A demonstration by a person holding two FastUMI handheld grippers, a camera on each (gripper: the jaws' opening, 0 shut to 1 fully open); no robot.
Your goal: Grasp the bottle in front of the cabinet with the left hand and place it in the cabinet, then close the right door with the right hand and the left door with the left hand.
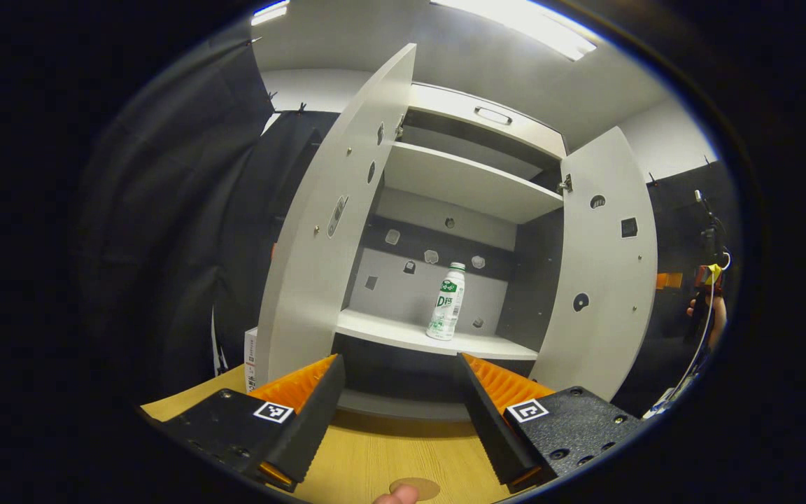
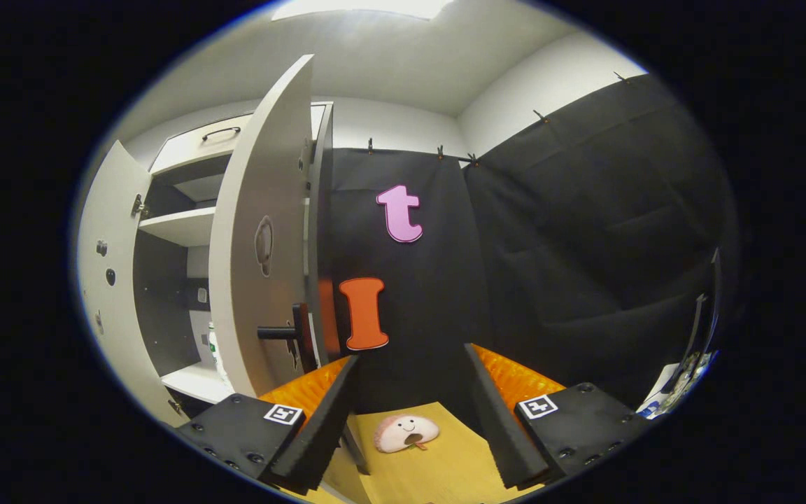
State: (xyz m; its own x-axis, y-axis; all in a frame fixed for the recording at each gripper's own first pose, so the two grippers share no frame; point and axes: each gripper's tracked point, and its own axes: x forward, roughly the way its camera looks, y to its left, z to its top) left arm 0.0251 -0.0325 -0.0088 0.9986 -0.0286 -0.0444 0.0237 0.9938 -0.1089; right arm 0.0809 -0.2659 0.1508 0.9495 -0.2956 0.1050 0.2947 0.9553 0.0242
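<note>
Left tool (image 1: pixel 399 392) gapes empty. The small plastic drink bottle (image 1: pixel 446 301) stands upright near the lower shelf's (image 1: pixel 375 327) front edge: light, smooth, best gripped mid-body. Right tool (image 2: pixel 410 392) gapes beside the right door (image 2: pixel 256 231).

The bottle (image 1: pixel 446 301) stands upright on the lower shelf (image 1: pixel 403 334) inside the cabinet (image 1: pixel 469 183) (both doors open). The left door (image 1: pixel 329 231) and right door (image 1: pixel 602 266) flank it. The cabinet sits on the worktop (image 1: pixel 382 455).
</note>
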